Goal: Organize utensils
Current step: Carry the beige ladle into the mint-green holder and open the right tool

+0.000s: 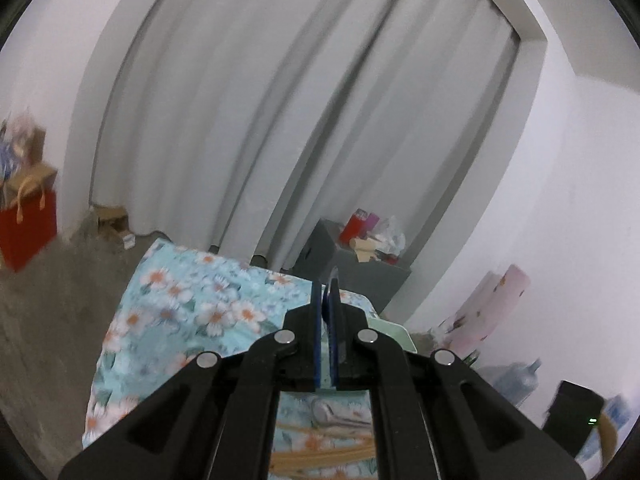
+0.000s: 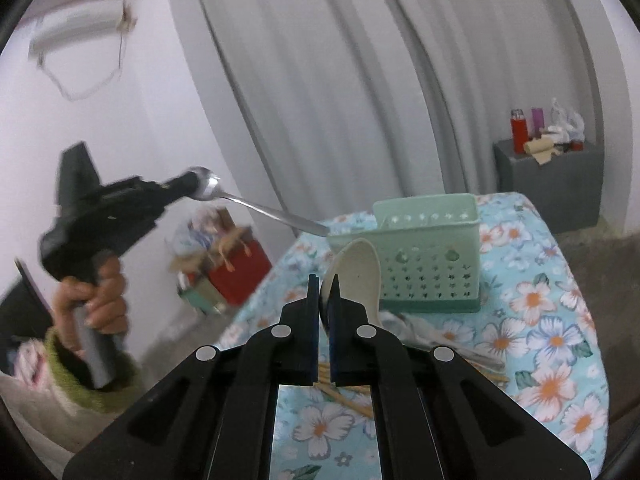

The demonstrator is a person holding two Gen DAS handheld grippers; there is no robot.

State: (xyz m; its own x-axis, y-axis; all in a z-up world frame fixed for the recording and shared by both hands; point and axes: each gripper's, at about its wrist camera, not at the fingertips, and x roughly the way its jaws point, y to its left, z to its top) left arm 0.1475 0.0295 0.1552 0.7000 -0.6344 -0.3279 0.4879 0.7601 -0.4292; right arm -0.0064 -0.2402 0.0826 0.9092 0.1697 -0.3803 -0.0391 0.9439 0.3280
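Observation:
My right gripper (image 2: 325, 285) is shut on a cream plastic spoon (image 2: 357, 266). The spoon's bowl sticks up in front of the mint-green perforated utensil caddy (image 2: 434, 264) on the floral tablecloth (image 2: 552, 320). In the right wrist view my left gripper (image 2: 193, 182) hangs raised at the left, shut on the bowl of a metal spoon (image 2: 256, 206) whose handle points at the caddy's near corner. In the left wrist view the left gripper (image 1: 327, 300) pinches that metal spoon (image 1: 333, 276) edge-on. A corner of the caddy (image 1: 394, 334) shows behind its right finger.
Wooden chopsticks (image 2: 346, 398) and several metal utensils (image 2: 444, 340) lie on the cloth below the grippers. A grey cabinet (image 2: 556, 184) with a red flask stands beyond the table by the curtain. A red bag (image 2: 236, 276) sits on the floor at the left. A hand (image 2: 96, 300) grips the left tool.

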